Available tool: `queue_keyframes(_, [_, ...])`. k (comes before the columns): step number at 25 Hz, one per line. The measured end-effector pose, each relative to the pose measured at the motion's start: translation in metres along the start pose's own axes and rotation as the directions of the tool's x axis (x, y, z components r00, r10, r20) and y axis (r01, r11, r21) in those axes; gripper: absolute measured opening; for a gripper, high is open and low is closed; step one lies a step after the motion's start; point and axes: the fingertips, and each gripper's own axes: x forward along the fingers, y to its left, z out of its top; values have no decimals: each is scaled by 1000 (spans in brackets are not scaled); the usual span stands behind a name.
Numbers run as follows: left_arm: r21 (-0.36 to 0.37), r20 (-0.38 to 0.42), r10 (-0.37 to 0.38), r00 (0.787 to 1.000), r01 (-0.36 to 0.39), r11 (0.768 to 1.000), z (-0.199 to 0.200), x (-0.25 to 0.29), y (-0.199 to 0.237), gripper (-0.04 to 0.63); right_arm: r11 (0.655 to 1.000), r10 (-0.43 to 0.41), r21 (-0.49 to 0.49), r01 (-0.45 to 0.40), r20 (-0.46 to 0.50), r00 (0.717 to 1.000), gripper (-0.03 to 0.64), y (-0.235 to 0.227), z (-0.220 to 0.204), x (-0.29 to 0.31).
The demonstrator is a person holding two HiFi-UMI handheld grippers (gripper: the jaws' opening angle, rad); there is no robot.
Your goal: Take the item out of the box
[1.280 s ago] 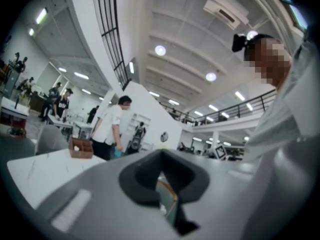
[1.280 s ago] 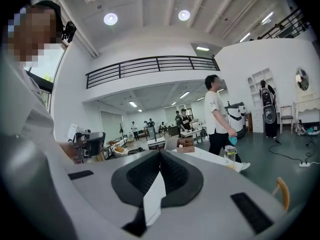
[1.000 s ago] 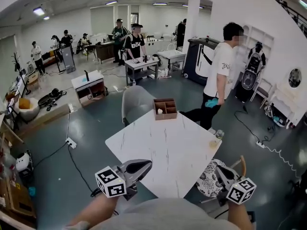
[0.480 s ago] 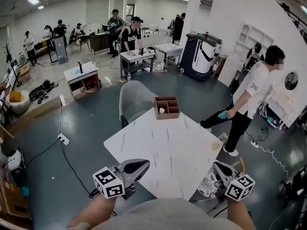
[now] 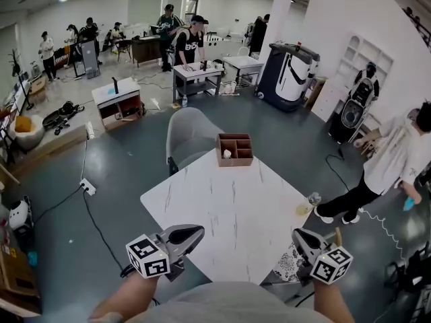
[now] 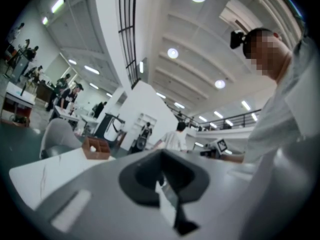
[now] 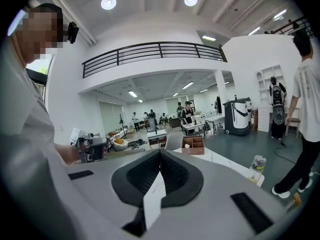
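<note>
A brown wooden box with compartments stands at the far edge of the white marble table. A small white item sits in its near-left compartment. My left gripper hovers at the table's near-left edge, shut and empty, far from the box. My right gripper hangs off the table's near-right corner, also shut with nothing in it. The box shows small and distant in the left gripper view and in the right gripper view, beyond the closed jaws.
A grey chair stands behind the box. A small bottle sits on the table's right corner. A patterned stool is below my right gripper. A person in a white shirt moves at the right; others stand by far tables.
The person in the white shirt has walked from beside the table out to the far right. Both grippers have barely moved and stay shut.
</note>
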Motion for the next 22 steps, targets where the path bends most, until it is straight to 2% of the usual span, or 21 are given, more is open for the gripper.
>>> queue_keyframes(5, [35, -16, 38, 999, -37, 999, 0, 46, -6, 0, 998, 64, 22, -64, 9, 998, 9, -44, -7, 7])
queue_keyframes(9, [35, -43, 146, 988, -145, 989, -9, 80, -8, 0, 991, 135, 10, -135, 9, 991, 9, -93, -20, 21])
queue_keyframes(13, [19, -91, 266, 960, -266, 964, -23, 109, -6, 0, 967, 248, -71, -246, 14, 969, 9, -129, -19, 54])
queue_keyframes(16, [1, -113, 343, 932, -345, 939, -32, 116, -2, 0, 946, 313, -88, -310, 13, 950, 9, -144, -22, 79])
queue_keyframes(19, [13, -137, 400, 906, -402, 916, -35, 106, 17, 0, 943, 329, -65, -327, 16, 944, 8, -145, -31, 105])
queue_keyframes(22, [17, -141, 410, 901, -411, 911, -38, 100, 50, 0, 951, 306, -53, -305, 4, 952, 8, -144, -39, 128])
